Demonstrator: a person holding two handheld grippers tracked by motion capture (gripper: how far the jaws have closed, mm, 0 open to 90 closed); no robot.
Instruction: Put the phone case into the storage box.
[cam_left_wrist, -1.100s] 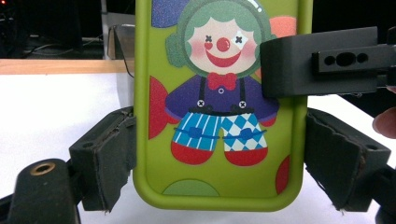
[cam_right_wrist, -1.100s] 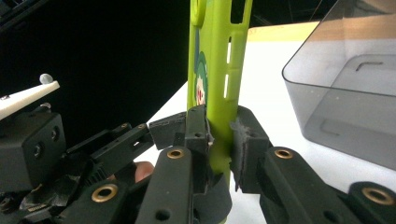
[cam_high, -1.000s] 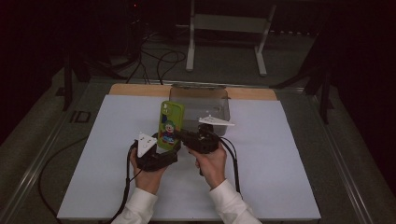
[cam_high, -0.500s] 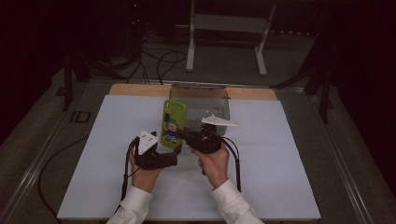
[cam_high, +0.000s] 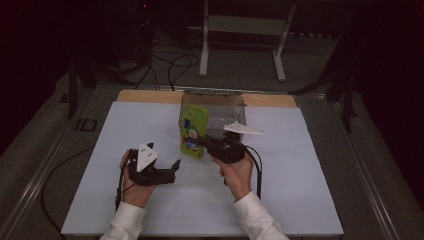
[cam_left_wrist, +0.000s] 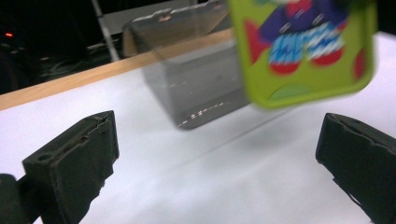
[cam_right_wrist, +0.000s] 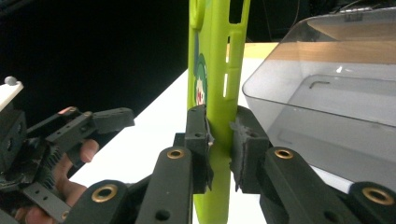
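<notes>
Right hand-held gripper (cam_high: 206, 143) clamped on a green phone case (cam_high: 193, 131), jaws pressed against both faces of its lower edge, as seen up close in the right gripper view (cam_right_wrist: 219, 144). Case (cam_right_wrist: 217, 65) held upright above the white table (cam_high: 310, 190), clear of the surface, printed cartoon side turned toward the person's left. Positioned just in front of a clear plastic box (cam_high: 220, 107) standing near the far edge of the table, beside the wooden strip (cam_high: 145, 96); whether case and box touch, impossible to tell from above. From the right gripper view, box (cam_right_wrist: 336, 93) just to the right of the case, with a narrow gap between them.

Left hand-held gripper (cam_high: 172, 170) spread wide open, holding nothing, resting low over the table to the left of the case and near it. In the left gripper view, both black jaws far apart, bare table (cam_left_wrist: 187, 177) between them, the case's lower end (cam_left_wrist: 303, 51) hanging above and ahead, the box (cam_left_wrist: 196, 70) behind it.
</notes>
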